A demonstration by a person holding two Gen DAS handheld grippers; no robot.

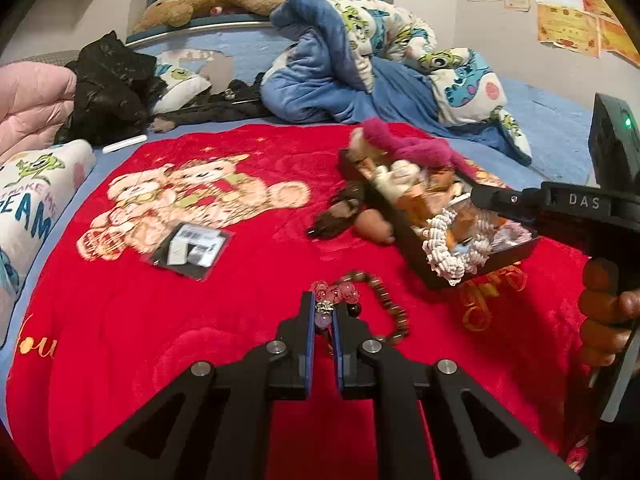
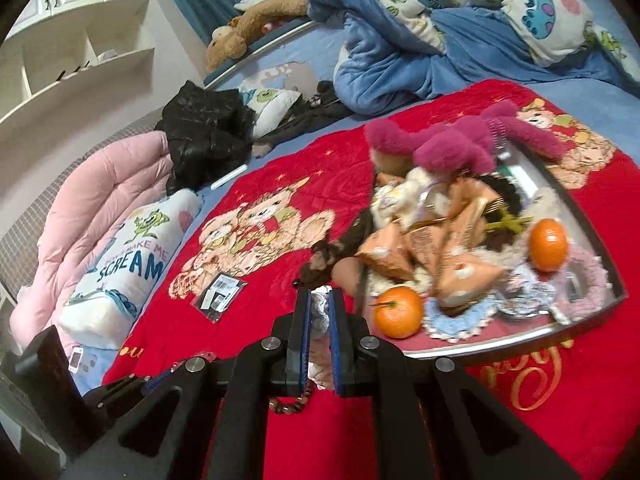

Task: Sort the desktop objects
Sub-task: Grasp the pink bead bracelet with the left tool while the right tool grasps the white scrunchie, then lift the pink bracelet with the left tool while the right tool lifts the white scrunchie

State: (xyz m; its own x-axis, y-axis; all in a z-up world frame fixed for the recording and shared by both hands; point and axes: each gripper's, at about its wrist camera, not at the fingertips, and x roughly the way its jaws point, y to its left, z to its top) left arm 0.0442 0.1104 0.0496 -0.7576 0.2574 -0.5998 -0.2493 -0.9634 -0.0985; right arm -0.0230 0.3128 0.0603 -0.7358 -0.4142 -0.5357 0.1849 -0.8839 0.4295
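Note:
My left gripper is shut on a bead bracelet with pink beads and a silver charm. Its brown bead loop hangs to the right above the red blanket. A black tray heaped with small things sits at the right. In the right wrist view my right gripper is shut on a white knitted piece by the tray's left edge. Two oranges and a pink plush lie in the tray.
A black packet with white labels lies on the blanket, left of centre. A brown furry item rests against the tray. A hand holds the right gripper's body. Pillows, a pink quilt and blue bedding ring the blanket.

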